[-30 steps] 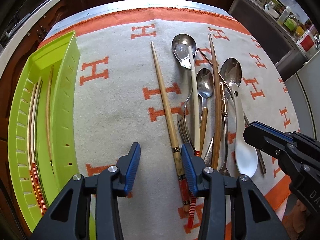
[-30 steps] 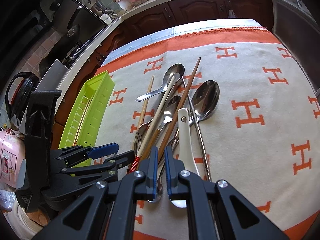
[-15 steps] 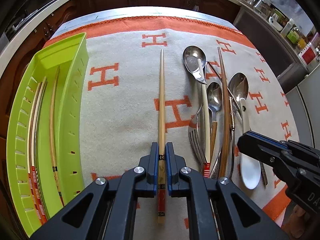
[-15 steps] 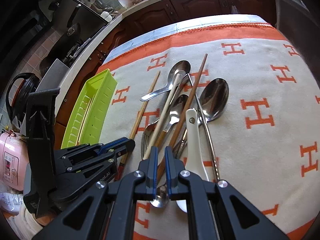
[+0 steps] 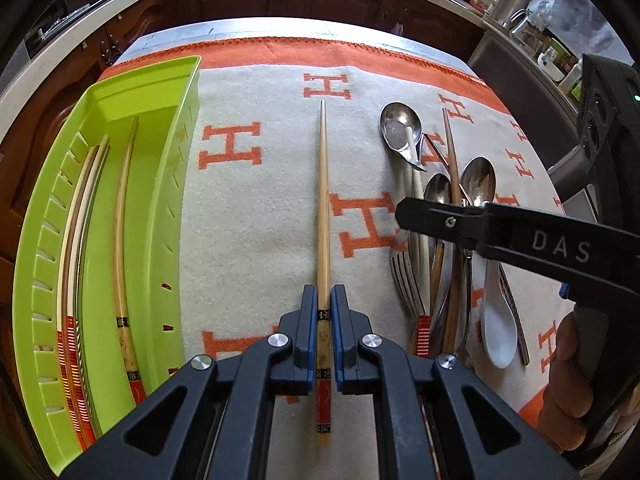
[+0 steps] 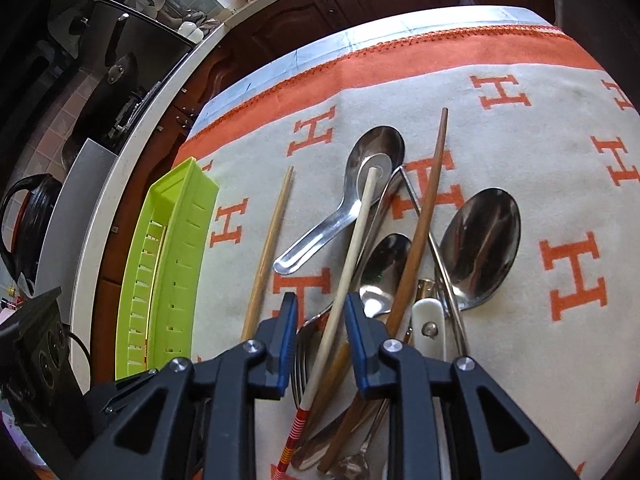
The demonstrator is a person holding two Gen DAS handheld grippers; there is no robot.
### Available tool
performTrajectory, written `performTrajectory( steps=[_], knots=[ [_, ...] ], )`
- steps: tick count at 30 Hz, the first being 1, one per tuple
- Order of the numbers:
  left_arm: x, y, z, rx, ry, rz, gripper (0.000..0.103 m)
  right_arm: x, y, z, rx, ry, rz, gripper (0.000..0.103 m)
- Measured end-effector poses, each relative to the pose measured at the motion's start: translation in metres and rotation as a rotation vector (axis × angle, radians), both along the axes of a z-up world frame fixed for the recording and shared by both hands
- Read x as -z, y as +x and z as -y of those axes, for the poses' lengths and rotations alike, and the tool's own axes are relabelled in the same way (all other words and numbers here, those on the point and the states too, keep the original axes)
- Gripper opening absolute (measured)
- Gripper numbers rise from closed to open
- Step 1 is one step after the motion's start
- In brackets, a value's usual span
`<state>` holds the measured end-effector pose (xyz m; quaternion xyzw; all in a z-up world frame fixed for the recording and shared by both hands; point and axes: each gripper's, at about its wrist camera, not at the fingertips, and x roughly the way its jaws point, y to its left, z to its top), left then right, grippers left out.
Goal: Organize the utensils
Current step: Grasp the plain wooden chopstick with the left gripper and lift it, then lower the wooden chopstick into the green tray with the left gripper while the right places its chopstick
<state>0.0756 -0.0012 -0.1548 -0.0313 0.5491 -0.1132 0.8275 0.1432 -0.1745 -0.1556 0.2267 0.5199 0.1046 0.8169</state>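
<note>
Left gripper (image 5: 324, 300): your fingers pinch the bamboo chopstick (image 5: 322, 208) above the H-patterned cloth (image 5: 256, 216).
Right gripper (image 6: 320, 312): fingers just opening, straddling the pale chopstick (image 6: 352, 248) (untouched).
Writing: "DAS".

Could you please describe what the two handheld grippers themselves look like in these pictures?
Both are black plastic two-finger grippers: the left gripper and right gripper have angular, cut-out linkage arms joined by silver round-headed screws, and flat blue pads lining the fingers. Seen side-on from the left wrist, the right one carries white letters "DAS".
</note>
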Motion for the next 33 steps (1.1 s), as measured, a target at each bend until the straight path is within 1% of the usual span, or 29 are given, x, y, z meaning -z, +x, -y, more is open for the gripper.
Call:
performTrajectory(
  steps=[1,4,6,9,12,15,17,21,25,29,33],
  knots=[
    [0.0,0.0,0.001,0.004,-0.001,0.002,0.005,0.003,0.001,-0.001,-0.005,0.012,-0.014,0.024],
    [0.004,0.003,0.001,0.001,-0.004,-0.032,0.005,0.006,-0.001,0.0,-0.003,0.04,-0.016,0.024],
    [0.004,0.007,0.001,-0.008,-0.01,-0.057,0.005,0.007,-0.002,0.002,-0.003,0.058,-0.016,0.019],
    [0.006,0.011,-0.004,-0.032,-0.051,-0.081,0.005,0.007,-0.006,0.004,0.0,0.079,-0.014,0.014],
    [0.006,0.009,-0.004,-0.034,-0.045,-0.069,0.005,0.004,-0.011,0.007,0.001,0.094,-0.006,0.01],
    [0.005,0.007,0.003,-0.02,-0.001,-0.047,0.005,-0.002,-0.013,0.007,0.0,0.095,0.001,0.006],
    [0.005,0.006,0.005,-0.015,0.01,-0.035,0.005,-0.003,-0.016,0.008,0.001,0.112,-0.003,0.006],
    [-0.001,0.0,0.002,-0.015,-0.006,-0.021,0.004,-0.008,-0.024,0.008,0.003,0.125,-0.001,0.005],
    [-0.019,-0.01,-0.003,-0.012,-0.007,0.035,0.004,-0.02,-0.032,0.01,0.007,0.147,0.025,0.005],
    [-0.037,-0.019,-0.009,-0.02,-0.027,0.074,0.004,-0.036,-0.036,0.011,0.009,0.138,0.057,0.005],
    [-0.06,-0.029,-0.02,-0.027,-0.043,0.12,0.004,-0.052,-0.036,0.007,-0.005,0.158,0.072,0.005]
  ],
)
